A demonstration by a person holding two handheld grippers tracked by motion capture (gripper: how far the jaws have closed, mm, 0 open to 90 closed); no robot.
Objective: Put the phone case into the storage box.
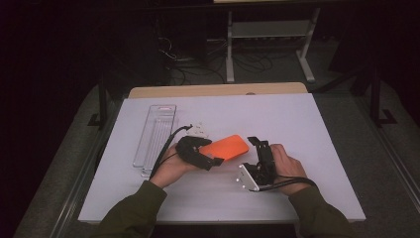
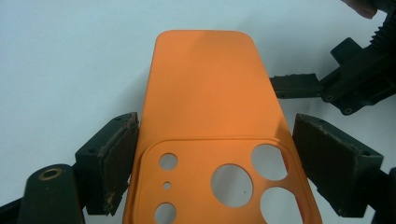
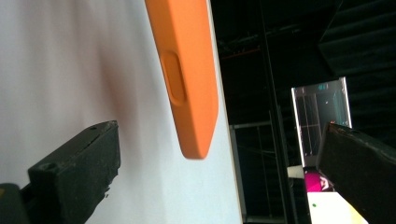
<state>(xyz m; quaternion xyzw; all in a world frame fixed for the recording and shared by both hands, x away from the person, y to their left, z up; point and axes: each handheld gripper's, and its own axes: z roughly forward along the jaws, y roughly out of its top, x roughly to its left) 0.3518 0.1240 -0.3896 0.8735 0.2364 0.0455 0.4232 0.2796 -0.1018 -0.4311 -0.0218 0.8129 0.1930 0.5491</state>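
An orange phone case (image 1: 225,147) with round camera cut-outs lies at the middle of the white table (image 1: 297,119). My left gripper (image 1: 210,151) comes at it from the left and is shut on its camera end. In the left gripper view the case (image 2: 205,93) runs away from me between the two pads, the left pad (image 2: 119,149) against its edge. My right gripper (image 1: 260,144) sits just right of the case's far end, open, jaws wide apart. In the right gripper view the case (image 3: 187,70) shows edge-on ahead of the jaws (image 3: 219,130), untouched. The right gripper (image 2: 345,79) also appears beyond the case.
A long clear plastic tray (image 1: 156,134) lies on the table's left side, also seen as a clear tray (image 3: 322,121) from the right gripper. A wooden edge (image 1: 218,90) borders the table's back. Dark floor with cables and a desk frame (image 1: 270,44) lies beyond.
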